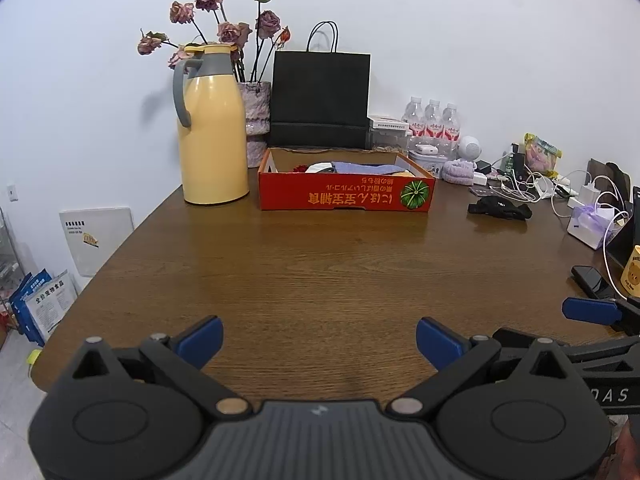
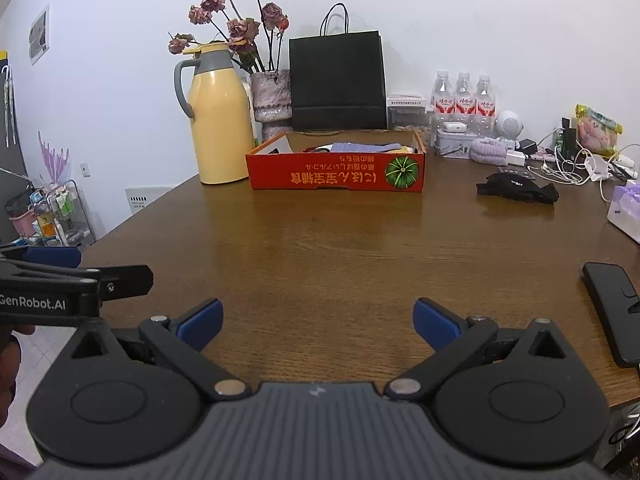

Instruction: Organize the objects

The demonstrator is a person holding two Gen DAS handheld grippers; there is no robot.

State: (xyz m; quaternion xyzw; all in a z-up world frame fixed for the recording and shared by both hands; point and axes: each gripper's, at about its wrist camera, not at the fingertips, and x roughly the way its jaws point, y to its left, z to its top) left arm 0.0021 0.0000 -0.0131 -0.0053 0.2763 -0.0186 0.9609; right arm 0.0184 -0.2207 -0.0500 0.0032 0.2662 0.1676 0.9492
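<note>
Over the near edge of the wooden table [image 1: 320,264], the left gripper [image 1: 319,340] has its jaws spread wide, pinching nothing. At 11 o'clock from it stands a yellow thermos jug [image 1: 212,128], with a vase of dried roses [image 1: 256,120] just behind. At 12 o'clock, well apart, sits the red cardboard box [image 1: 344,194], folded cloth lying inside; a black paper bag [image 1: 320,98] stands behind it. At 1 o'clock are 3 water bottles [image 1: 432,122]. At 2 o'clock a black cloth item [image 1: 500,208] lies beside tangled cables. The right gripper [image 2: 319,324], at 3 o'clock, also has its jaws spread, holding nothing, with a black phone [image 2: 612,308] at its 3 o'clock.
</note>
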